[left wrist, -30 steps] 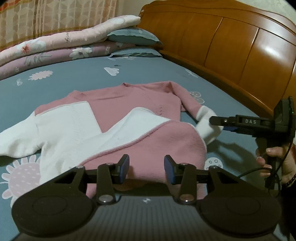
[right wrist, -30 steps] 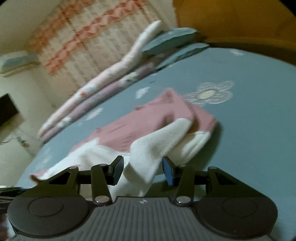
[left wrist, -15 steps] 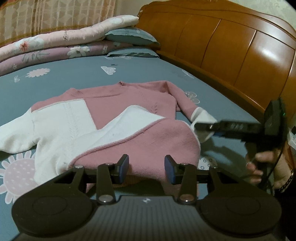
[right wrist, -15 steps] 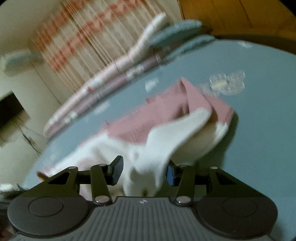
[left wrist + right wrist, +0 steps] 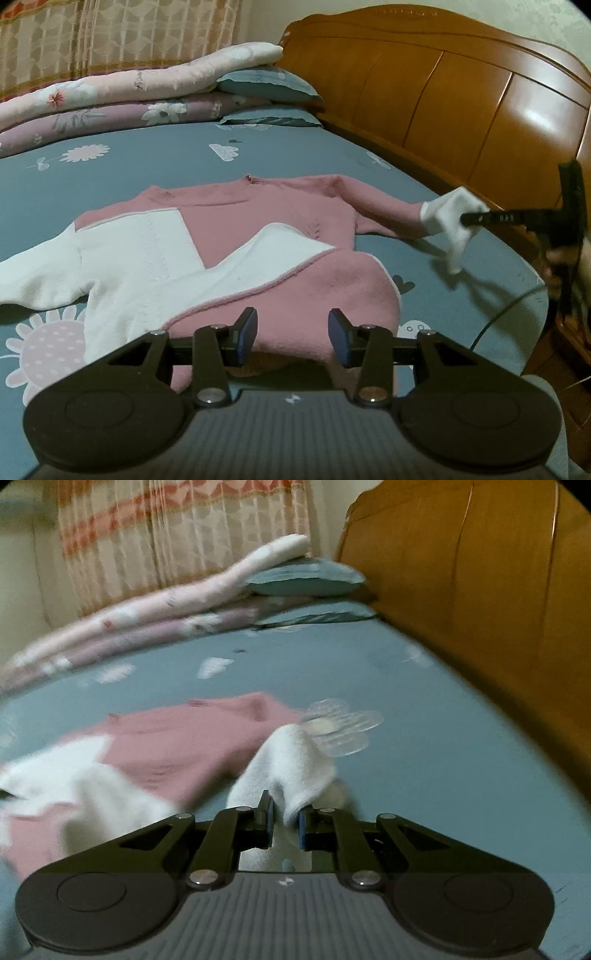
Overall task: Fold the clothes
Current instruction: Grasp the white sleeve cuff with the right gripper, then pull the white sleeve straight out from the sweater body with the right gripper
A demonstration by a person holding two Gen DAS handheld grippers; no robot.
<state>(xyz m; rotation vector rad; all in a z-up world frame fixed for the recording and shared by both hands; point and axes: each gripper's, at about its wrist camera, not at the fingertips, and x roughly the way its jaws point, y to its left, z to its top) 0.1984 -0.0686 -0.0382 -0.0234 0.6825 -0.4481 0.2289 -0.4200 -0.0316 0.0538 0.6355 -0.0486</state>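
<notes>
Right wrist view: right gripper has just clenched onto the sweater's white cuff, while left gripper fingers hang released above the bed.

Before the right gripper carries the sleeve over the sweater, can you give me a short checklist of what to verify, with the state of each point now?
1. Right gripper has just been closing, and the white cuff is now pinched between its pads: ok.
2. Cuff is lifted off the blue bedsheet: ok.
3. Pink sleeve is stretched out, not twisted: cannot tell.
4. Left gripper is open, holding nothing, at the sweater's folded-up hem: ok.
5. Other white sleeve is folded in: not ok, it lies spread out to the side.
</notes>
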